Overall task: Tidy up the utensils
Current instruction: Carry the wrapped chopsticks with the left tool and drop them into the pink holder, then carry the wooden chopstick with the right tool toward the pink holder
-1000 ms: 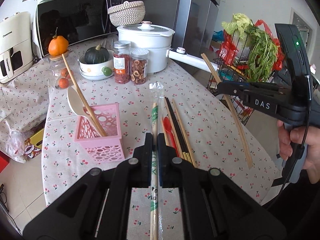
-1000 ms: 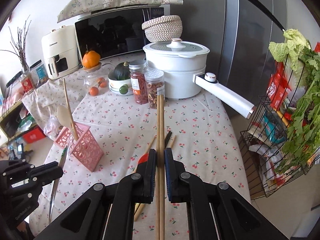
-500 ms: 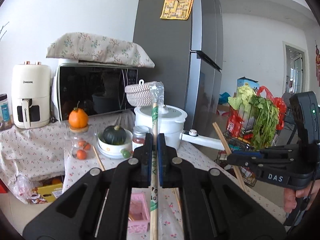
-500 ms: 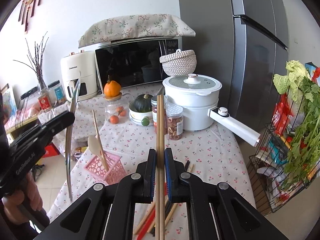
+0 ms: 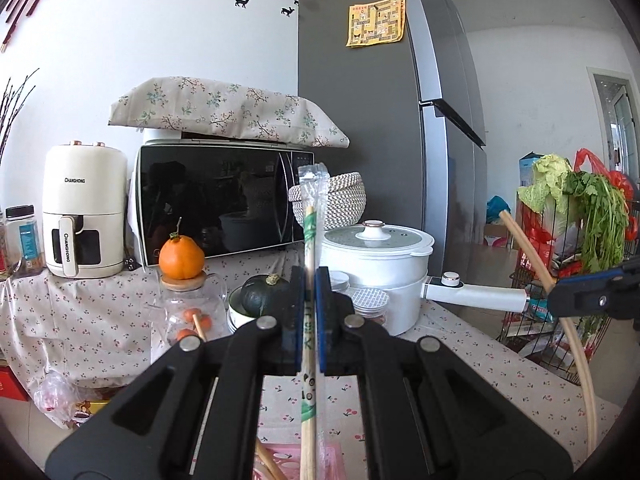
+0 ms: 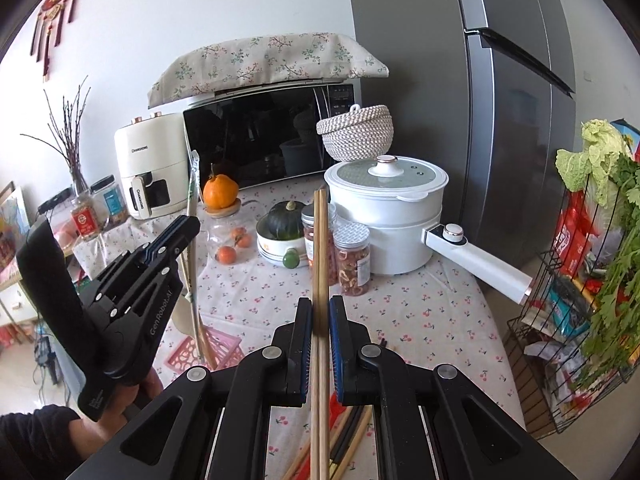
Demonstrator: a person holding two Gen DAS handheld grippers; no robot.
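My left gripper (image 5: 310,276) is shut on wrapped chopsticks (image 5: 309,248) in a clear sleeve with green print, held upright; they also show in the right wrist view (image 6: 193,216), lower end over the pink basket (image 6: 224,346). My right gripper (image 6: 320,308) is shut on a pair of brown wooden chopsticks (image 6: 320,248), held upright; they also show in the left wrist view (image 5: 560,312). The pink basket (image 5: 320,462) holds a wooden spoon (image 6: 182,312). Several loose chopsticks (image 6: 348,436) lie on the table below my right gripper.
On the cherry-print table stand a white pot (image 6: 390,212) with a long handle (image 6: 476,258), two spice jars (image 6: 352,258), a bowl with a green squash (image 6: 286,224), a glass jar topped by an orange (image 6: 220,196), a microwave (image 6: 268,140) and an air fryer (image 6: 150,170). A wire rack of greens (image 6: 600,264) stands right.
Both grippers have tilted up, bringing their chopsticks more upright. The left gripper has moved toward the pink basket, which has dropped to the bottom edge of its view.
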